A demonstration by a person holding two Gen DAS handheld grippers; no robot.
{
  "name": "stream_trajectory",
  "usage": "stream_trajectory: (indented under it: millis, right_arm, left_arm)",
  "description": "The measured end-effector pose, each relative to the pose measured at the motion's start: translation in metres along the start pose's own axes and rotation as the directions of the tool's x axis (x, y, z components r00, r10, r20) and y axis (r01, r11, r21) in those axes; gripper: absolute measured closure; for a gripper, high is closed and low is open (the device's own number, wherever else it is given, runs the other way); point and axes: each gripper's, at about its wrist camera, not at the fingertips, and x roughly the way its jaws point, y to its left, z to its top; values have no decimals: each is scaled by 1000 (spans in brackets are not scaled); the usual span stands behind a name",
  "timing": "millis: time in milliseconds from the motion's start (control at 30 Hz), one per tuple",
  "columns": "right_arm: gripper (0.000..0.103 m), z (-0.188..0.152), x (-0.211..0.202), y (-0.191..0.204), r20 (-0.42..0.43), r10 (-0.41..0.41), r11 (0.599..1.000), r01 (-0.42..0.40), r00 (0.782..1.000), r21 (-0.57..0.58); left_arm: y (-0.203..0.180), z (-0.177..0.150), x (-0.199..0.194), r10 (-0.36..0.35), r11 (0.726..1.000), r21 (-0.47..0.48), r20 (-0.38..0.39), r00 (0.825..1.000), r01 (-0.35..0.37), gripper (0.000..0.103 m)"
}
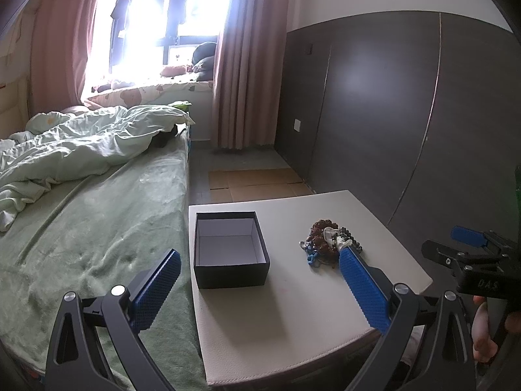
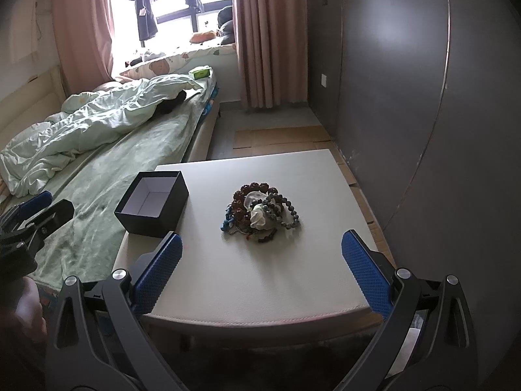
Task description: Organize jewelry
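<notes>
On the table (image 2: 260,277), the box (image 2: 151,204) sits open beside heaped bracelets (image 2: 262,210).

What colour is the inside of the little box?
The box is white inside, black outside. The left wrist view shows it best.

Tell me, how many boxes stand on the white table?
1. The open black box stands near the table's left edge, beside the bed, empty inside, apart from the jewelry pile in the middle. No lid shows; nothing seems hidden behind it.
</notes>
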Motion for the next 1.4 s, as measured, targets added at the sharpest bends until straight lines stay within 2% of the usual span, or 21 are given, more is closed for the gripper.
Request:
stream_trajectory:
  millis: [1400]
  right_arm:
    - [5,2,3,0,6,-8,1000,8,1000,-1]
  left_arm:
    - [-1,4,-5,-1,1000,12,4,1000,0,8]
